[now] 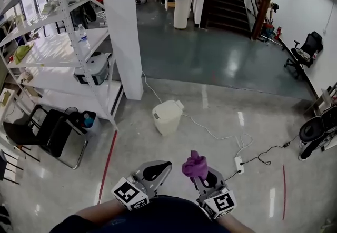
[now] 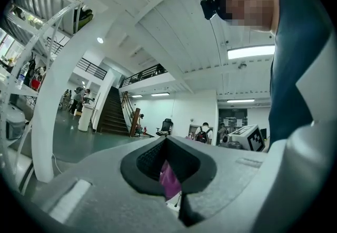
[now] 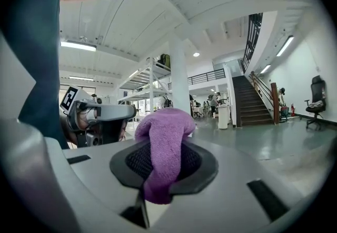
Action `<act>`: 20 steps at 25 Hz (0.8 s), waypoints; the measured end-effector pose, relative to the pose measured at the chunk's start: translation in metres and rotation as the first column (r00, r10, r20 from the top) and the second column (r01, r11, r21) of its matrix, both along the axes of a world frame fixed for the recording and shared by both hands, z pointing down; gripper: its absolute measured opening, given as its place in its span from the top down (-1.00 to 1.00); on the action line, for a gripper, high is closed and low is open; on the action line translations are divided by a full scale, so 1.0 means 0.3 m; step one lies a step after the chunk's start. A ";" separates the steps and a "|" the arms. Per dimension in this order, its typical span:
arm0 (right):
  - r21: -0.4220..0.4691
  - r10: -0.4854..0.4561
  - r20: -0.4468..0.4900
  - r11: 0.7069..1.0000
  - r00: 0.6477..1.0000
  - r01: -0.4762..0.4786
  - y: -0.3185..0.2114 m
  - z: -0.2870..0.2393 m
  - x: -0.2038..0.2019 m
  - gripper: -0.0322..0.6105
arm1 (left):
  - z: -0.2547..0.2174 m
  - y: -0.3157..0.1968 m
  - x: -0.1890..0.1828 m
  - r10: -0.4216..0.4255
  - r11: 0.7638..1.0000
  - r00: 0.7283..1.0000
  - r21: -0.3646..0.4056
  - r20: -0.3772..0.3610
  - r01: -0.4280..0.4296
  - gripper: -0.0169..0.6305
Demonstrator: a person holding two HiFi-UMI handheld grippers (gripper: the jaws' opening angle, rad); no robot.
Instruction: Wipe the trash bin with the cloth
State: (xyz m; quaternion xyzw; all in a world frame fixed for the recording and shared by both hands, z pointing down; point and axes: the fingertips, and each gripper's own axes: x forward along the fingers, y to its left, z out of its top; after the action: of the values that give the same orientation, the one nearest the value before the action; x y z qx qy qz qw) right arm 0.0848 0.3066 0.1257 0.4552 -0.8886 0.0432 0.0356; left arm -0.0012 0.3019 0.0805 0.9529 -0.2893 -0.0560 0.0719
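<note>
**Cloth's loaded, bin not touched yet**

Big open hall with a shiny floor (image 1: 221, 69), a white shelf rack (image 1: 63, 48) off to the left and a fat white pillar (image 1: 126, 27) next to it. The trash bin (image 1: 167, 117), cream with its lid down, sits out on the floor in front of the pillar, well apart from both claws, so I'd say no wiping has started.

The left gripper (image 1: 158, 166) is held low and close to the person's body. Its jaws are together with nothing in them as far as I can see. A purple sliver shows through the gap in its own view, which I take to be the cloth beyond it. My guess is it's kept free to steady the bin.

The right gripper (image 1: 205, 176) is clamped on the purple cloth (image 3: 163, 137), which bunches up over the jaws and hangs down in front. That leaves a soft wad out front to rub with.

Next move looks like walking up and getting down to the lid.
</note>
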 end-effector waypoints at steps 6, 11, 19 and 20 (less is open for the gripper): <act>-0.020 0.089 0.004 0.996 0.996 -0.089 -0.274 -0.011 -0.095 0.66 | -0.005 -0.291 -0.118 0.057 0.998 0.998 -0.007 0.002 -0.057 0.95; -0.038 0.155 0.005 0.987 0.988 -0.154 -0.454 -0.008 -0.179 0.66 | -0.001 -0.496 -0.221 0.099 0.995 0.995 0.001 0.006 -0.099 0.95; -0.055 0.165 0.000 0.985 0.986 -0.165 -0.614 0.010 -0.217 0.66 | 0.012 -0.672 -0.241 0.113 0.993 0.994 -0.034 -0.016 -0.113 0.95; -0.055 0.159 0.005 0.986 0.987 -0.158 -0.629 0.013 -0.206 0.66 | 0.013 -0.684 -0.228 0.110 0.993 0.994 -0.033 -0.012 -0.111 0.95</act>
State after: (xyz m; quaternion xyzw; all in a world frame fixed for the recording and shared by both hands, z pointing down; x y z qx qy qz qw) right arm 0.0229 0.1180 0.1296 0.5231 -0.8482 0.0722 0.0402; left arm -0.0695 0.0967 0.0844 0.9658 -0.2367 -0.0520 0.0924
